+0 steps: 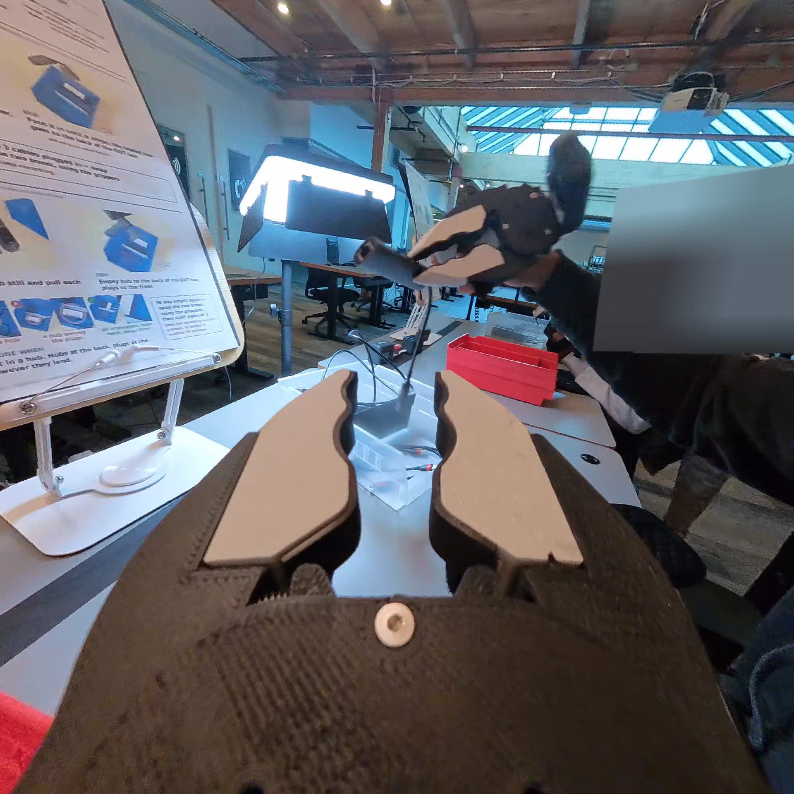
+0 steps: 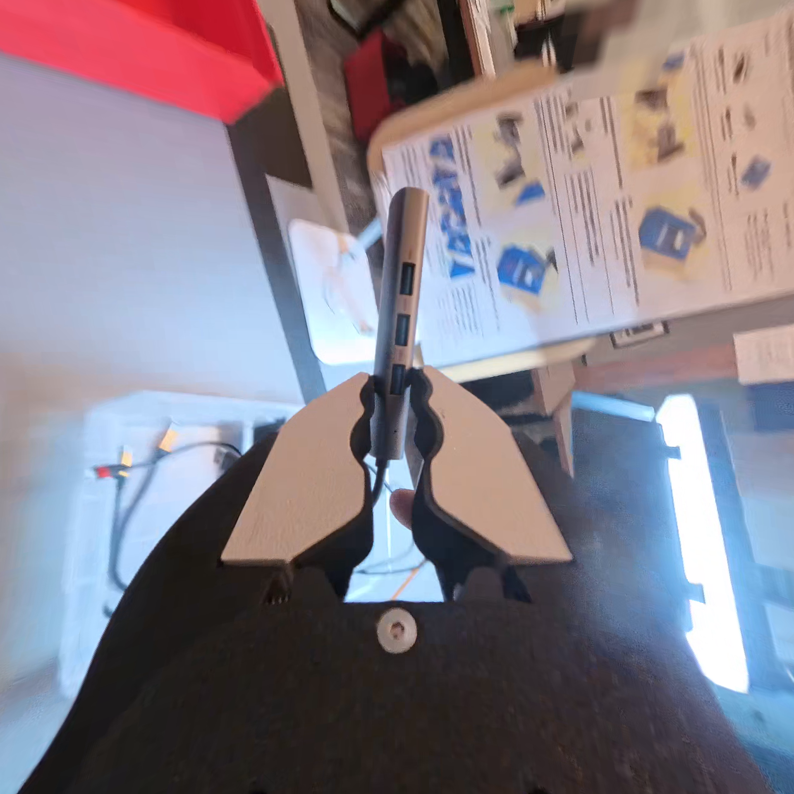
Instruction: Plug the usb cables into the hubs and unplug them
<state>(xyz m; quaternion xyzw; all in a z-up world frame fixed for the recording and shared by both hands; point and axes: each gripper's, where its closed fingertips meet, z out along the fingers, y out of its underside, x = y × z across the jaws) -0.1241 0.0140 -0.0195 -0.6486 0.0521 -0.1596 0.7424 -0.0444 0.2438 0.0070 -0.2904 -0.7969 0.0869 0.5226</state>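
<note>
Right wrist view: right gripper [image 2: 390,378] clamps the hub [image 2: 401,279] aloft; left gripper [image 1: 395,382] gapes empty.

A wooden beam ceiling [image 1: 429,38] with skylights [image 1: 644,137] spans an open workshop. A bright panel lamp [image 1: 318,193] stands on a pole beyond the white worktop [image 1: 129,494], with desks and office chairs [image 1: 331,296] on a wood floor [image 1: 258,339] behind.

cables [image 1: 423,467] in tray [image 1: 389,477], bin [image 1: 500,369] behind
</note>
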